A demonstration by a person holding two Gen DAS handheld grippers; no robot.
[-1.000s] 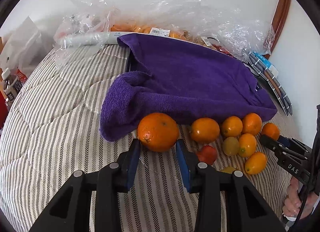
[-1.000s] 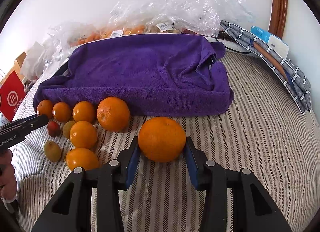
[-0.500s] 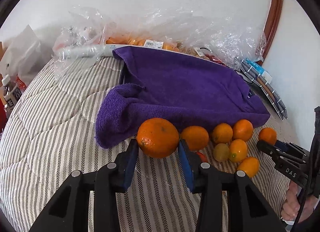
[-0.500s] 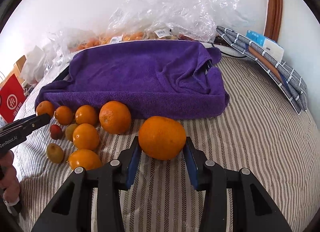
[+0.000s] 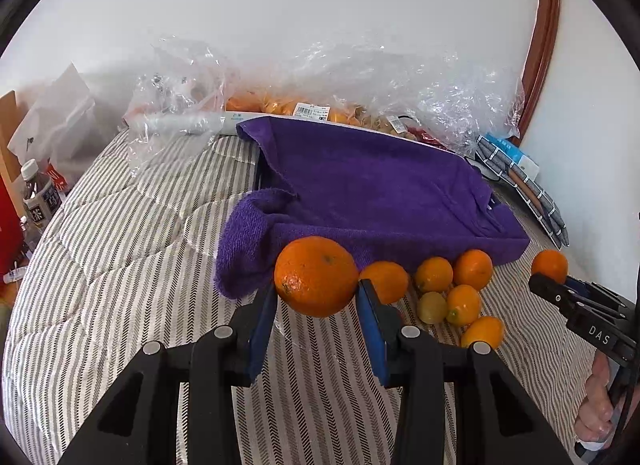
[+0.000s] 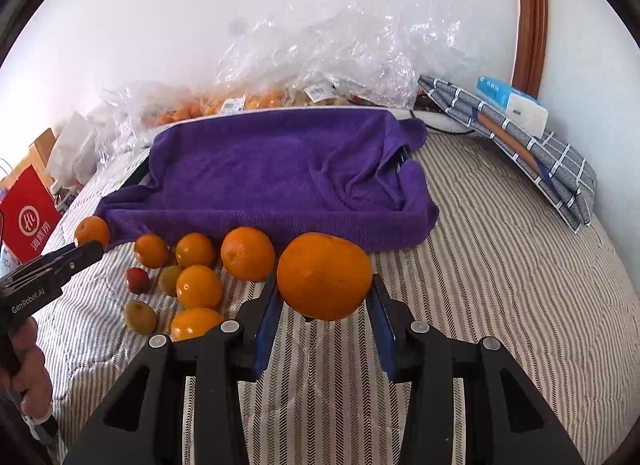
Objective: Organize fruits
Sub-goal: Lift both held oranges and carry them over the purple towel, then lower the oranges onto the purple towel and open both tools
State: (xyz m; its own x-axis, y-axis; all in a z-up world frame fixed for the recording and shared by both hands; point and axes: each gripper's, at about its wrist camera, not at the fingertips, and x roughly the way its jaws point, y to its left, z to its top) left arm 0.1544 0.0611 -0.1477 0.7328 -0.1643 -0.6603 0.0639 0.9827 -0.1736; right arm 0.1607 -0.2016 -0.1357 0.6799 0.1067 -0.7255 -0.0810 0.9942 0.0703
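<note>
L gripper and R gripper each clamp an orange near the towel. Pads catch only the sides, so ease off and yours rolls into the pile.

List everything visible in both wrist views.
striped quilted bedcover: one, grey-white, underneath everything.
purple terry towel: one, purple, draped mid-bed.
clear plastic bags: several, transparent, behind towel.
large round oranges: two, orange, both clamped, foreground.
small loose citrus fruits: five, orange, before towel.
small greenish fruits: two, yellow-green, among them.
small red fruit: one, red, same cluster.
left gripper: one, black, blue pads, holding orange.
right gripper: one, black, holding orange.
</note>
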